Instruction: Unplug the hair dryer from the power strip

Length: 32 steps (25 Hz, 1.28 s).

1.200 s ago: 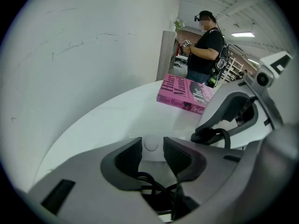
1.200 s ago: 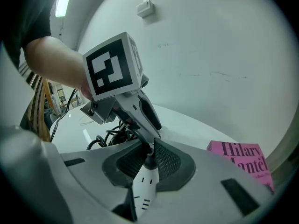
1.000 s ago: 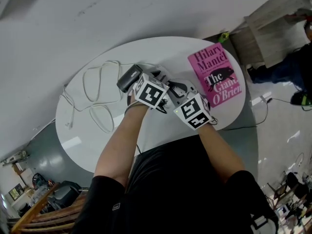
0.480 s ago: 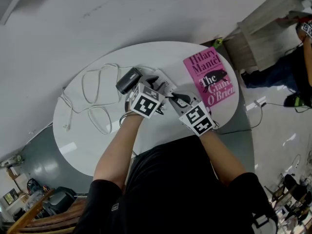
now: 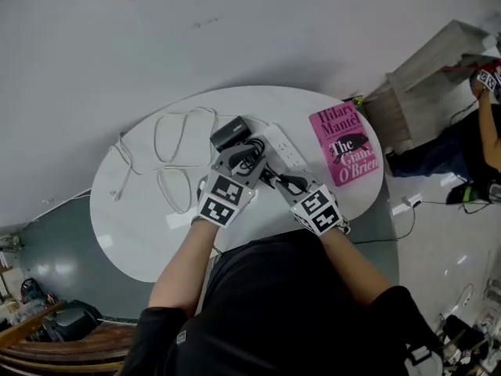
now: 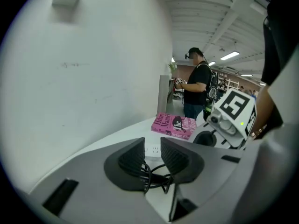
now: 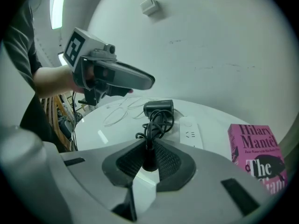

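Between the jaws of the right gripper [image 7: 150, 153] sits the black plug [image 7: 149, 158], pinched tight. From it the cord [image 7: 156, 122] coils ahead of the tips to the dryer [image 7: 159, 108], which lies further ahead on the table [image 5: 141, 225]. The strip [image 7: 190, 133] lies ahead and right of this gripper, apart from the plug, and the book [image 7: 254, 155] is further right. The left gripper [image 6: 152, 146] has its jaws a narrow gap apart. Loops of cord show low in that gap, and the strip lies just beyond the tips. Whether the jaws touch the cord I cannot tell.
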### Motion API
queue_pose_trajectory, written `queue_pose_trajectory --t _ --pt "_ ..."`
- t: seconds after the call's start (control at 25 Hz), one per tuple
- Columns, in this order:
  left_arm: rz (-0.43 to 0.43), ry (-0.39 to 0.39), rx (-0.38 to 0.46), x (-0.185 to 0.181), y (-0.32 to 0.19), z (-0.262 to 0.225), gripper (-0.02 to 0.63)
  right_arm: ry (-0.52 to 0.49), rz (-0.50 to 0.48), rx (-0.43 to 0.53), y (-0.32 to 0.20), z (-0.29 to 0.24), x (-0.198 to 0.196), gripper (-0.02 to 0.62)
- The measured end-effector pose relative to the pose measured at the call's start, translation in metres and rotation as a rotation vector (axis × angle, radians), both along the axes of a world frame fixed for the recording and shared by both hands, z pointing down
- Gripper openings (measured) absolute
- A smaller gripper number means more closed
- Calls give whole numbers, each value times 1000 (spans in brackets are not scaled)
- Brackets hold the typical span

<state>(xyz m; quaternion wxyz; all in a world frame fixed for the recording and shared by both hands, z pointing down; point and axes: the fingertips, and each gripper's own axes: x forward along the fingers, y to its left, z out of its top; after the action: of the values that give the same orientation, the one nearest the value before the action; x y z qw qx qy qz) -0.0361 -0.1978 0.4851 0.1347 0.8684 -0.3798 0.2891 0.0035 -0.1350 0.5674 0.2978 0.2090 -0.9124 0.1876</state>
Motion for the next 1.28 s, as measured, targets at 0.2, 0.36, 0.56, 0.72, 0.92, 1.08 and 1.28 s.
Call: queue_pose_trajectory --t 0.2,0.36,0.56,0.72,0.92,1.08,1.28 --pt "-97 88 73 -33 21 -33 103 19 -7 -55 14 7 -9 72" --pt "-125 165 124 -48 35 -57 83 38 35 -72 18 11 -12 72" --pt "-138 230 181 -65 45 -79 71 32 118 -87 21 11 -13 72" --pt "-151 261 201 -80 51 -85 64 42 146 -85 29 10 -15 72" --pt "-184 302 226 -100 51 -92 51 22 168 -55 29 -9 -12 74" --pt "-221 331 239 -109 48 -96 46 18 176 -23 20 -28 -1 72" --pt "-273 334 252 -112 40 -100 40 -21 157 7 -1 -50 5 72"
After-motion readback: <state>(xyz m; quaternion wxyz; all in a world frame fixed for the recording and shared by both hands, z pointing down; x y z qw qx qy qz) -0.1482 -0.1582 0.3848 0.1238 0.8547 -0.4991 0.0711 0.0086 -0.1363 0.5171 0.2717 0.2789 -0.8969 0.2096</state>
